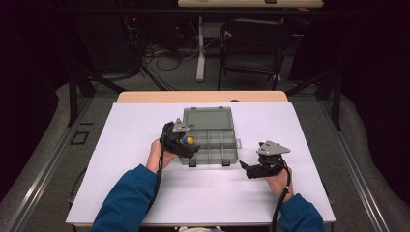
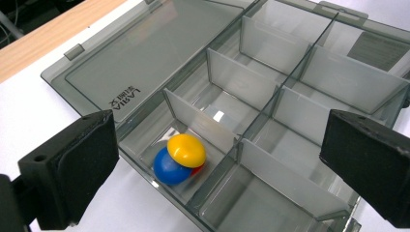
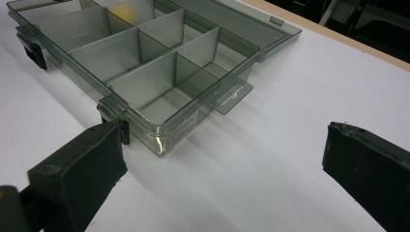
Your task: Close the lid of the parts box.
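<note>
A smoky grey compartment box (image 1: 217, 145) lies on the white table with its lid (image 1: 208, 118) folded flat behind it. In its back left compartment a yellow disc (image 2: 186, 150) rests on a blue disc (image 2: 168, 169), and a bit of red (image 2: 197, 170) shows under them. My left gripper (image 1: 186, 144) hangs just above that compartment, open; its pads (image 2: 92, 162) stand well to either side of the discs (image 1: 190, 140) and touch nothing. My right gripper (image 1: 247, 169) is low over the table, off the box's front right corner (image 3: 162, 140), open and empty.
The table's wooden far edge (image 1: 203, 96) runs behind the lid. Beyond it stand a black folding chair (image 1: 251, 48), a white desk leg (image 1: 200, 48) and floor cables (image 1: 159, 58). Bare white tabletop (image 1: 203, 193) lies in front of the box.
</note>
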A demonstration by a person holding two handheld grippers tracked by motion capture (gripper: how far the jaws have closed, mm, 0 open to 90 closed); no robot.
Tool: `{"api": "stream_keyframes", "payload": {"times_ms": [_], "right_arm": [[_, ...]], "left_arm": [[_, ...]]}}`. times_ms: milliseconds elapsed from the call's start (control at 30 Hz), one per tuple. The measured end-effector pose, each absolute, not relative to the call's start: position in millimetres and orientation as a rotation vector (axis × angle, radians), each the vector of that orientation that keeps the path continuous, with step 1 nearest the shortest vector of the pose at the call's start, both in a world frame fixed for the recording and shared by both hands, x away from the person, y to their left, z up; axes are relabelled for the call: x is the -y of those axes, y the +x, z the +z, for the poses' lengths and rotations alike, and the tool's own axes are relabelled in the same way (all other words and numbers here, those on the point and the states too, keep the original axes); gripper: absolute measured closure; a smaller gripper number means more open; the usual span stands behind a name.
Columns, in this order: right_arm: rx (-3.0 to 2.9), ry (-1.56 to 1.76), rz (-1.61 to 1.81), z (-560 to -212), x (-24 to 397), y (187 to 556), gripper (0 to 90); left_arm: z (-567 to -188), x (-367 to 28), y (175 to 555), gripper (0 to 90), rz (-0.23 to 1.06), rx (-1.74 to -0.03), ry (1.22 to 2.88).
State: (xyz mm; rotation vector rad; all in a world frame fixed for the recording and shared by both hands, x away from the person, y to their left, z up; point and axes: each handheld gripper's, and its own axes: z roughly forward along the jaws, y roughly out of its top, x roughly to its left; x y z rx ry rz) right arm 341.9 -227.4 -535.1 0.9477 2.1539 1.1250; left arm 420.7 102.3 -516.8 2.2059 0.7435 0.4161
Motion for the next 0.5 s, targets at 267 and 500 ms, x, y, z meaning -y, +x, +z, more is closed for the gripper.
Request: {"api": "stream_keyframes", "payload": {"times_ms": [267, 500], "right_arm": [[-2.154, 0.947, 1.125, -535.4, 227.3, 341.9, 0.3], [-2.154, 0.946, 1.124, -535.5, 227.1, 341.9, 0.4]], "left_arm": [[-521.5, -95.5, 420.5, 12.1, 0.42, -0.73, 2.241], [-526.2, -92.3, 421.2, 28.7, 0.412, -0.727, 2.261]]}}
